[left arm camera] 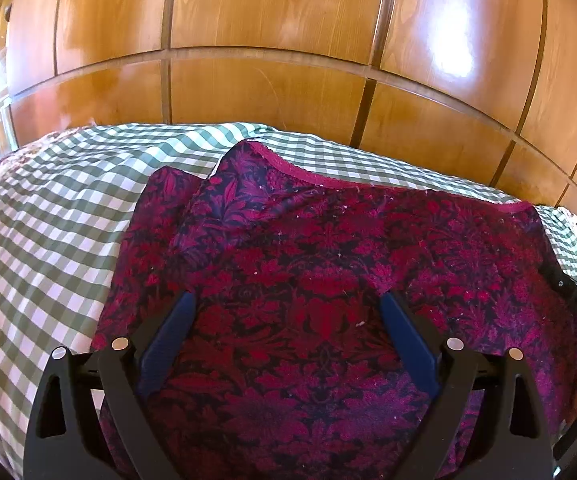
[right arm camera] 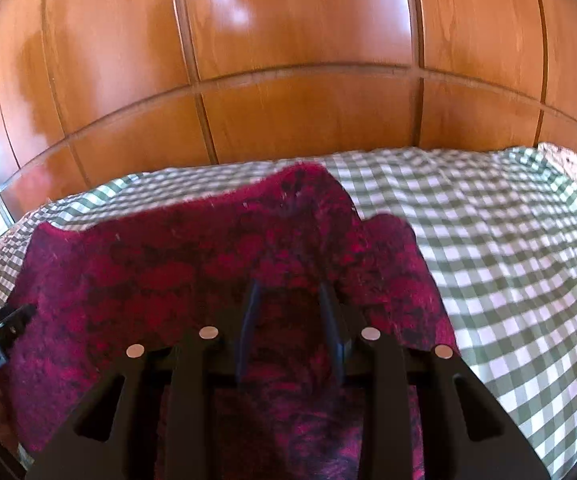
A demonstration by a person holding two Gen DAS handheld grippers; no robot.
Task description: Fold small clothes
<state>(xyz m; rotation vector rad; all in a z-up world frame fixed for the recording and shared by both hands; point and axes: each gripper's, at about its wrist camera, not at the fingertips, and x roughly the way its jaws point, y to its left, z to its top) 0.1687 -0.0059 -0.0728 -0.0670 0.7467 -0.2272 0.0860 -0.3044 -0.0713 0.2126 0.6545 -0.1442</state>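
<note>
Your left tongs (left arm camera: pixel 284 300) are spread wide over the middle of the garment (left arm camera: pixel 328 260), nothing pinched between them. The right tongs (right arm camera: pixel 288 292) are much narrower, and that view is blurry, so I can't tell if they've caught a bit of fabric or are just hanging over it.

Taking the garment as the landmark: it's a dark red and purple floral piece lying spread on the green checked bedcover (left arm camera: pixel 48 220), which shows to either side of it and beyond its far edge. The pink scalloped trim (left arm camera: pixel 292 168) runs along that far edge, with one corner humped up into a peak. Behind the garment, past the bedcover, stands the wooden wardrobe (left arm camera: pixel 268 40).

Handling guess: it looks thin, light and floppy (there are already soft wrinkles near the peaked corner), so it'll drape and sag the second you lift it and won't hold a crease by itself. It may also drag on the checked cloth. I'd go for the trimmed edge or the corners, one set of tongs at each end, since a hem gives more to bite than the flat middle. Pinching mid-panel probably just bunches it up.

No baskets, boxes or drawers are open anywhere in view, so nothing to report there.
</note>
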